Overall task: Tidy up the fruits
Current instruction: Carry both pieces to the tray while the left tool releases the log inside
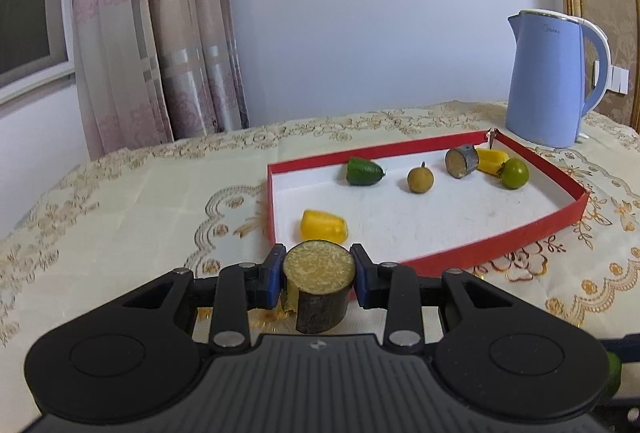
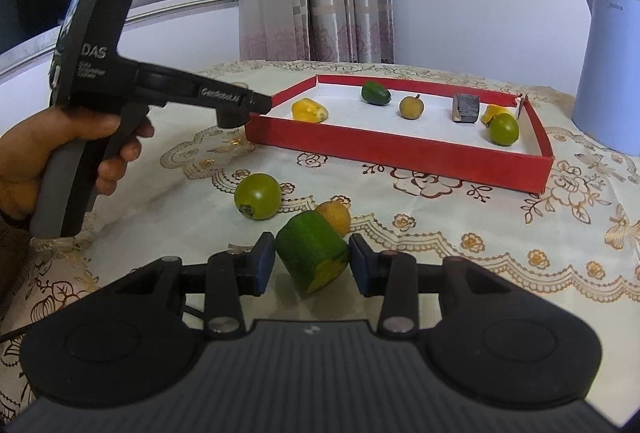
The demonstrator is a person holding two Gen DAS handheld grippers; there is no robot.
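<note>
Red tray (image 1: 492,253) on tabletop (image 1: 120,217), far right; six fruit pieces inside.

My left gripper (image 1: 319,275) near tray's near-left corner, fingers clamped on sugarcane chunk (image 1: 320,283): stiff, woody, light; side grip holds well.

My right gripper (image 2: 313,263): fingers straddle green cut piece (image 2: 314,259), contact unclear. Firm; rind maybe slick, so I'd squeeze flanks.

Green round fruit (image 2: 258,196) and orange one (image 2: 335,218) loose nearby.

Kettle (image 2: 608,69) (right side) cropped
</note>
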